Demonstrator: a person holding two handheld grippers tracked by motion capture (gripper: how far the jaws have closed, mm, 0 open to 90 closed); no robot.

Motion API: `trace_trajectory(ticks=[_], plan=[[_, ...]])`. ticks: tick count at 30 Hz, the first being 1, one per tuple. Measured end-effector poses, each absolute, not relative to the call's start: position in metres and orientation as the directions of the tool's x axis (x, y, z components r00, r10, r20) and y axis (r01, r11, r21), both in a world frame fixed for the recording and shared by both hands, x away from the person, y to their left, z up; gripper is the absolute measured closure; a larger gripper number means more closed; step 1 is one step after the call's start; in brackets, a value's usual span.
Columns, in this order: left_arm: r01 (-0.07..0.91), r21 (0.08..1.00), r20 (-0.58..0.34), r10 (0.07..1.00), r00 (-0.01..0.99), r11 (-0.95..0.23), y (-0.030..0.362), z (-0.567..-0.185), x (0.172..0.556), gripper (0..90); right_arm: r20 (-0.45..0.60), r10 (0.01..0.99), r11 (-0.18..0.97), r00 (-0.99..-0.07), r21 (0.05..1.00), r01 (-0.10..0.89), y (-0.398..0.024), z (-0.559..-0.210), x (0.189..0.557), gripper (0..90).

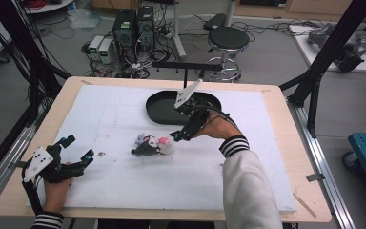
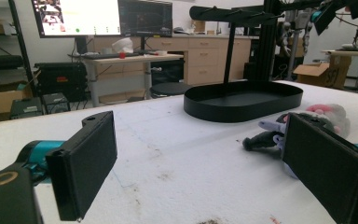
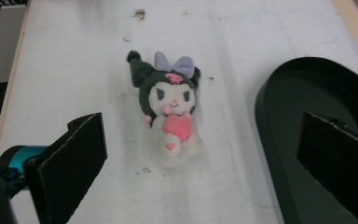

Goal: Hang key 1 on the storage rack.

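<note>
While left claw (image 1: 78, 149) rested wide open and empty, right claw (image 1: 176, 135) angled down, agape, empty, just beside plush toy (image 1: 151, 144).

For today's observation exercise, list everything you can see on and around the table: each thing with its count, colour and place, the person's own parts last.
Soft toy: one, black and white with a purple bow and pink heart, lying mid-table.
Tray: one, black, oval, far side of the table, with a black stand rising from it.
Foam sheet: one, white, covering the table top.
Table: one, light wood.
Stool: one, black seat, on the floor beyond the table.
Computers: two, dark, on the floor.
Left gripper: black, open, near left edge.
Right gripper: black, open, beside the toy.
Sleeves: white, striped cuffs.
</note>
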State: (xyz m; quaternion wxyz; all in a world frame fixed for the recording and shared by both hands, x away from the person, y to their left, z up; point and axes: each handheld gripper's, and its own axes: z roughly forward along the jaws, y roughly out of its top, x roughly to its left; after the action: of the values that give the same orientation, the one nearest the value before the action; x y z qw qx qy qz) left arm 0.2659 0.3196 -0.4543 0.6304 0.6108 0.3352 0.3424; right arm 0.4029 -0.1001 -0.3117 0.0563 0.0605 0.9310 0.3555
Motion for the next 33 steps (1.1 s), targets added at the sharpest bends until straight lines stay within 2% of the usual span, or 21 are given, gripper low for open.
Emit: trace_trajectory(ticks=[17,26,27,33], plan=[[-0.021,1.000,-0.003,0.841,0.540,0.017,0.320,-0.454,0.266,10.7,-0.054,0.064,0.822,-0.996,0.569,0.021,-0.069,-0.338,0.409,1.1],[-0.021,1.000,-0.003,0.841,0.540,0.017,0.320,-0.454,0.266,10.7,-0.020,0.080,0.859,-0.997,0.509,0.059,-0.059,-0.353,0.413,1.1],[-0.021,1.000,-0.001,0.841,0.540,0.015,0.320,-0.454,0.266,10.8,-0.001,0.100,0.866,-0.995,0.493,0.086,-0.058,-0.355,0.412,1.1],[-0.021,1.000,-0.004,0.841,0.541,0.018,0.320,-0.454,0.266,10.7,-0.013,0.081,0.880,-0.997,0.470,0.066,-0.053,-0.363,0.415,1.2]])
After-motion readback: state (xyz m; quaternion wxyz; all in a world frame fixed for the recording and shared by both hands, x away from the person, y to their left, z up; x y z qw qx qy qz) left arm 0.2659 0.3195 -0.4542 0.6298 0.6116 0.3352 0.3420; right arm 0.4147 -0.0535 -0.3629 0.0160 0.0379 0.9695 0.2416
